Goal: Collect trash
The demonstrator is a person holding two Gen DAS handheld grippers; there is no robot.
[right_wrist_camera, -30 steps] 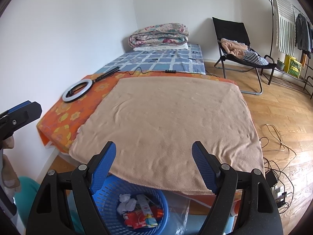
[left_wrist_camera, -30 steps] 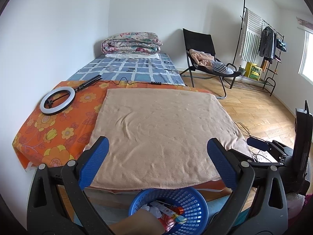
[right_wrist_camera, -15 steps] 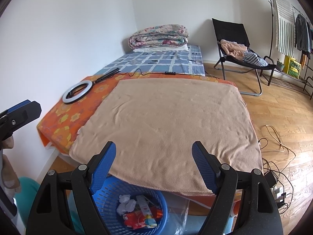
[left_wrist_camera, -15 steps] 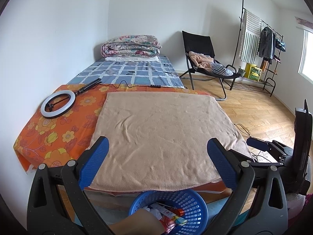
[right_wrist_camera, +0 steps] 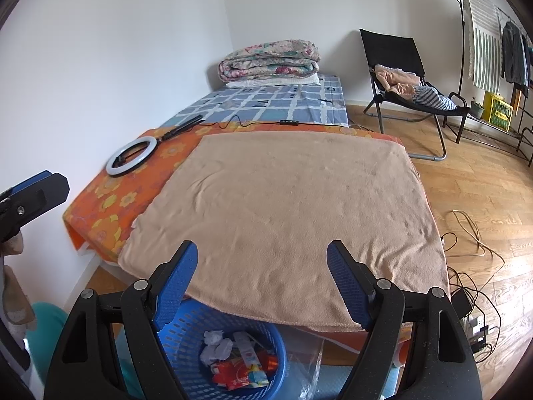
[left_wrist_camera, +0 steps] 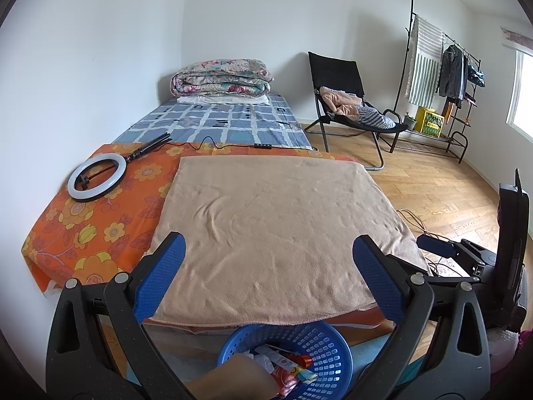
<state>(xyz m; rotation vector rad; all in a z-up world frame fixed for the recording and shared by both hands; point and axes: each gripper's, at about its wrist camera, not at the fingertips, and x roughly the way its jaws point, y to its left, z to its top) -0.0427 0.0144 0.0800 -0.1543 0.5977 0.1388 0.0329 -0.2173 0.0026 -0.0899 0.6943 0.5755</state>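
The left claw (left_wrist_camera: 268, 266) hangs spread wide with nothing between its blue ribbed fingers (left_wrist_camera: 160, 273), and the right claw (right_wrist_camera: 260, 273) is spread the same way, empty. Directly below both claws, at the near edge of the bed, sits the blue basket (right_wrist_camera: 186, 326), a round plastic tub with a perforated lattice wall. The right wrist view looks deeper into it: crumpled white paper (right_wrist_camera: 216, 346) lies beside red and multicoloured wrappers (right_wrist_camera: 240, 370). The left wrist view shows only part of that trash, because a tan shape at the bottom edge, too cropped to identify, covers the basket's near side. The left view alone shows the other claw's black body to the right of its fingers; the right view alone shows a blue-tipped black finger to its far left, and a tangle of cables (right_wrist_camera: 466, 266) on the wooden floor to its right.

Ahead of both claws spreads a peach towel (left_wrist_camera: 273, 220), soft and faintly rippled, laid over an orange floral sheet (left_wrist_camera: 100, 220). A white ring light (left_wrist_camera: 96, 181) lies flat on that sheet, ahead and to the left. Farther ahead is a blue checked mattress cover (left_wrist_camera: 220, 123) with a folded floral quilt (left_wrist_camera: 221, 76) stacked on it. Ahead to the right stand a black folding chair (left_wrist_camera: 336, 76) holding bundled clothes and a clothes rack (left_wrist_camera: 443, 66).
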